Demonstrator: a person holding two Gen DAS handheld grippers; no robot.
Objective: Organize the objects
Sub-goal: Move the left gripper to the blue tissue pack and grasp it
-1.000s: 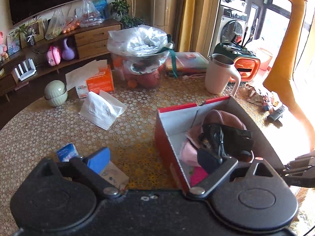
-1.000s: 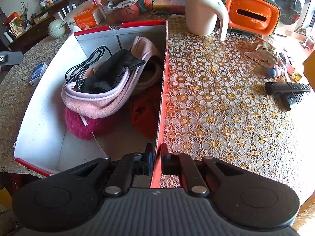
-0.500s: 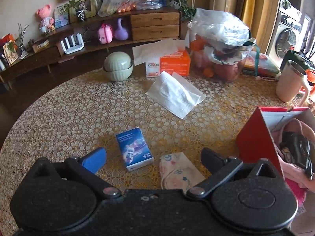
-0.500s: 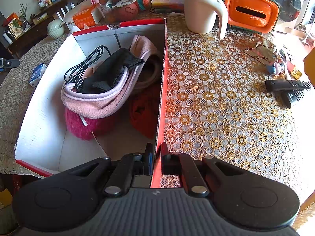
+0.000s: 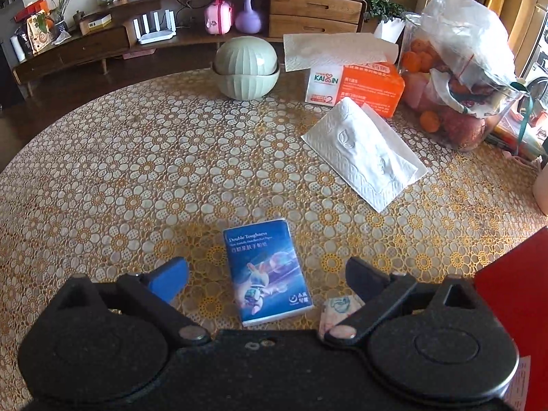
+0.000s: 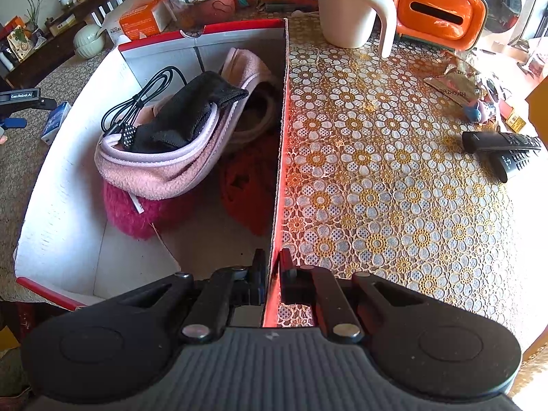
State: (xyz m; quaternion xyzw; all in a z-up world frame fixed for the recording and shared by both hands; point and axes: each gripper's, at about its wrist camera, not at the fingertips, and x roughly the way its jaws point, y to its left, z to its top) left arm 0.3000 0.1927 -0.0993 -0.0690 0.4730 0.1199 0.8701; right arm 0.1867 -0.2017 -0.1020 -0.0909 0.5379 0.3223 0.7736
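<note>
My left gripper (image 5: 267,274) is open, low over the table, its fingers on either side of a blue tissue pack (image 5: 267,270) that lies flat. A small patterned pouch (image 5: 337,310) lies just right of the pack, under the right finger. My right gripper (image 6: 272,267) is shut on the right wall of the red and white cardboard box (image 6: 279,157). The box holds pink cloth (image 6: 164,171), a black cloth item (image 6: 191,113), a black cable (image 6: 137,102), and red fuzzy items (image 6: 130,212). The box's red corner (image 5: 513,291) shows at the right of the left wrist view.
White napkin (image 5: 363,157), orange tissue box (image 5: 356,85), green lidded bowl (image 5: 245,68) and a bagged fruit container (image 5: 455,78) stand beyond the pack. Right of the box are a white mug (image 6: 349,10), an orange device (image 6: 438,17), two remotes (image 6: 503,147) and wrappers (image 6: 455,82).
My left gripper swung left away from the box and came down over the blue tissue pack, which now lies between its open fingers. My right gripper kept its hold on the box wall.
</note>
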